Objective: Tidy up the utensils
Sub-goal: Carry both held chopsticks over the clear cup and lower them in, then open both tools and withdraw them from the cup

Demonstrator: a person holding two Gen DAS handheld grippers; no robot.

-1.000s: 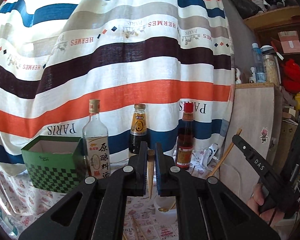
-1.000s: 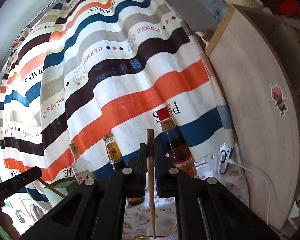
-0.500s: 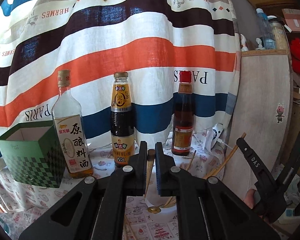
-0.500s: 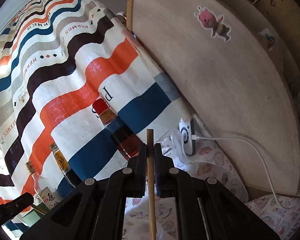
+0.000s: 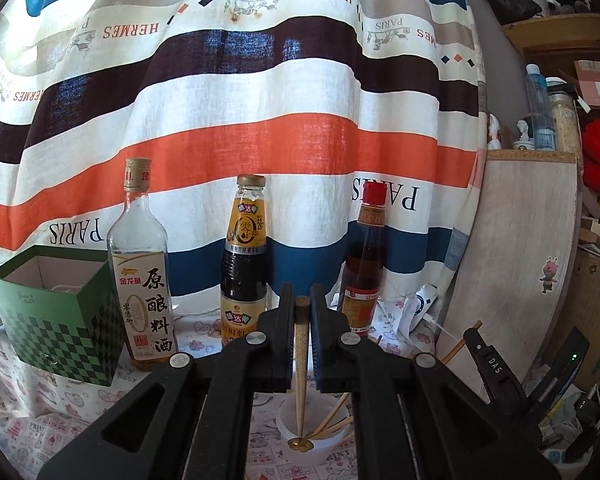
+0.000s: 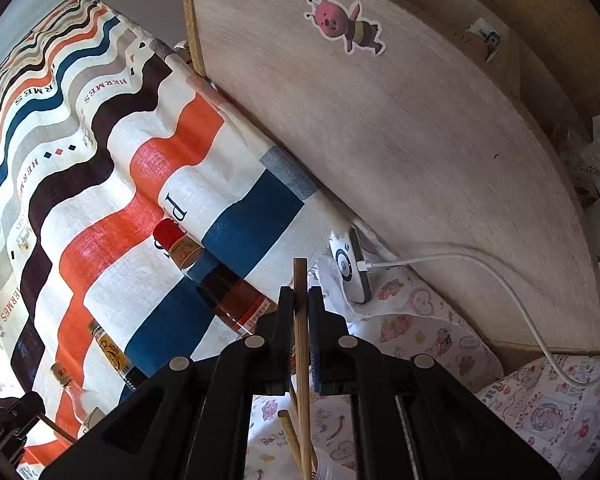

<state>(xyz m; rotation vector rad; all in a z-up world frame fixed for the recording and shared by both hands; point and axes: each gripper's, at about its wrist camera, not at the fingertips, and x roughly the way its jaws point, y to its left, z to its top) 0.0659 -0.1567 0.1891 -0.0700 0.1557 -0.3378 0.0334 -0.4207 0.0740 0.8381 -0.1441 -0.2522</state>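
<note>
Jaws of the left gripper (image 5: 302,312) are closed on the handle of an upright wooden spoon (image 5: 301,360), whose bowl end sits in the white cup (image 5: 312,446) just below and ahead of the fingers, together with loose chopsticks (image 5: 332,420). Beyond the fingers stand three bottles (image 5: 244,256), with a green box (image 5: 56,312) far to their left. To the right, the right gripper (image 6: 301,300) is clamped on one chopstick (image 6: 301,320), its lower end reaching down into the same cup (image 6: 332,470).

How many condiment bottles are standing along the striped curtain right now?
3, all upright: clear gold-capped bottle beside the green checkered box, dark yellow-labelled bottle in the middle, red-capped amber bottle rightmost. None seems hidden.
</note>
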